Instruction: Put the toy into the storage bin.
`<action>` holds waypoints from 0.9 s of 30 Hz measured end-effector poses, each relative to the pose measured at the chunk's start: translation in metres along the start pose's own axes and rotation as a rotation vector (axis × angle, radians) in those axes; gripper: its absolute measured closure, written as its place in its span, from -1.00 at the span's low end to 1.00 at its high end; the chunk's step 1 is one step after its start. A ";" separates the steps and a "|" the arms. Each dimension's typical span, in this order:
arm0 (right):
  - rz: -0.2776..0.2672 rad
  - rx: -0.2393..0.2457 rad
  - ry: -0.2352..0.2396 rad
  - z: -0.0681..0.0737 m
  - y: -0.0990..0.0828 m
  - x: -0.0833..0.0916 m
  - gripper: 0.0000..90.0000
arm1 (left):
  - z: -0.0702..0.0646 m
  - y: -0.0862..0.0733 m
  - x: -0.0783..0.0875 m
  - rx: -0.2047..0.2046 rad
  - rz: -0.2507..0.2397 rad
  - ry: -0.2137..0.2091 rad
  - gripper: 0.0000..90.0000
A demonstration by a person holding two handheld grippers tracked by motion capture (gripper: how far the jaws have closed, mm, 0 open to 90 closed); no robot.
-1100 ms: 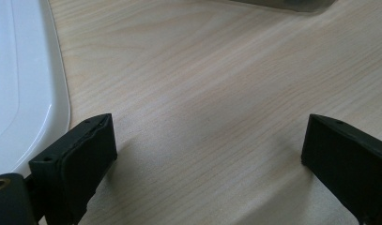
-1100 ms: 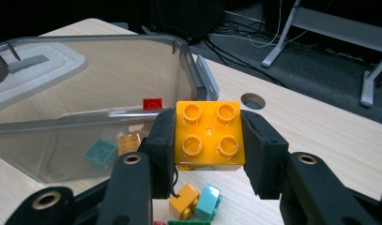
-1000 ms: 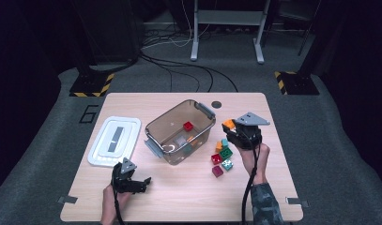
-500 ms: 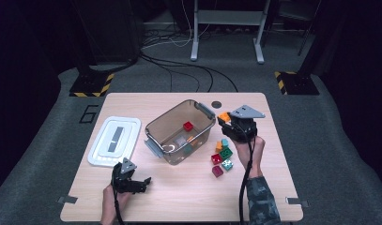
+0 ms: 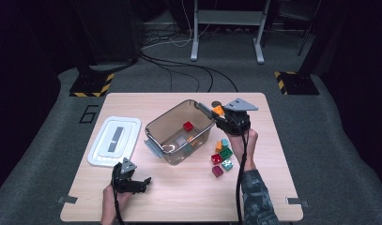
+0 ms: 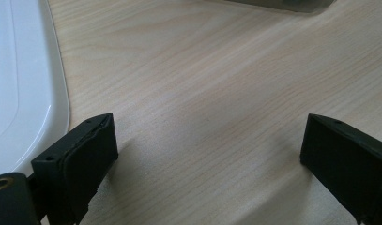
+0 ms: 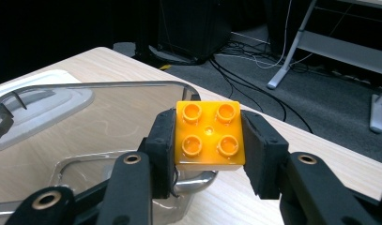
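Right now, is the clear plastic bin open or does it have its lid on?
Open. The clear bin has no cover; its white lid lies flat on the table beside it.

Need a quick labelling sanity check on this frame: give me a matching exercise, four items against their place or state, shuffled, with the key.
Items
1. orange four-stud plastic brick
2. white rectangular plastic lid
3. red plastic brick in the bin
4. left gripper

Place or state
A. flat on the table, left of the clear plastic bin
B. jaws apart over bare wood
C. clamped in the right gripper, by the bin's rim
D. lying inside the bin

Pairs: 1-C, 2-A, 3-D, 4-B
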State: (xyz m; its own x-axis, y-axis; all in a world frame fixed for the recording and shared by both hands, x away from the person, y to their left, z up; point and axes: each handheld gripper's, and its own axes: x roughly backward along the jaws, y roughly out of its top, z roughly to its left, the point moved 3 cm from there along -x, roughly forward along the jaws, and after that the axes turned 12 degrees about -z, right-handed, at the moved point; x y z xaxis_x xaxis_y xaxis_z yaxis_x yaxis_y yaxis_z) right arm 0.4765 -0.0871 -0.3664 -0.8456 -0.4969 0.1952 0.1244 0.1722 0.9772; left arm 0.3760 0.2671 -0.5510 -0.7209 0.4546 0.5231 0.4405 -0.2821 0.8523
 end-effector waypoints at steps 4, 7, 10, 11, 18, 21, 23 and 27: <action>-0.006 0.005 0.011 0.005 0.003 -0.009 0.30 | 0.000 0.000 0.000 0.000 0.000 -0.001 -0.91; -0.008 0.002 0.017 0.007 0.003 -0.015 0.30 | 0.000 0.000 0.000 -0.003 -0.002 -0.003 -0.90; -0.008 0.001 0.023 0.010 0.004 -0.021 0.30 | 0.000 0.000 0.000 -0.003 -0.001 -0.003 -0.90; -0.009 -0.003 0.024 0.010 0.003 -0.023 0.30 | 0.000 0.000 0.000 -0.003 -0.001 -0.003 -0.90; 0.001 -0.015 0.036 0.013 0.000 -0.036 0.30 | 0.000 0.000 0.000 -0.003 -0.005 0.000 -0.90; 0.021 -0.016 0.043 0.014 -0.004 -0.044 0.30 | 0.000 0.000 0.000 -0.002 -0.005 0.001 -0.90; 0.033 -0.020 0.047 0.015 -0.007 -0.048 0.30 | 0.000 0.000 0.000 -0.003 -0.005 0.000 -0.90; 0.078 -0.030 0.061 0.018 -0.017 -0.059 0.30 | 0.000 0.000 0.000 -0.003 -0.005 0.000 -0.90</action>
State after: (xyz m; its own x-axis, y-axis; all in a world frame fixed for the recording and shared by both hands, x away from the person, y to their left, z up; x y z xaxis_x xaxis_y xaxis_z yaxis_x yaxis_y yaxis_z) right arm 0.5153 -0.0456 -0.3962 -0.7996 -0.5340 0.2746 0.2051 0.1869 0.9607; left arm 0.3761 0.2670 -0.5511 -0.7232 0.4556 0.5190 0.4354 -0.2826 0.8547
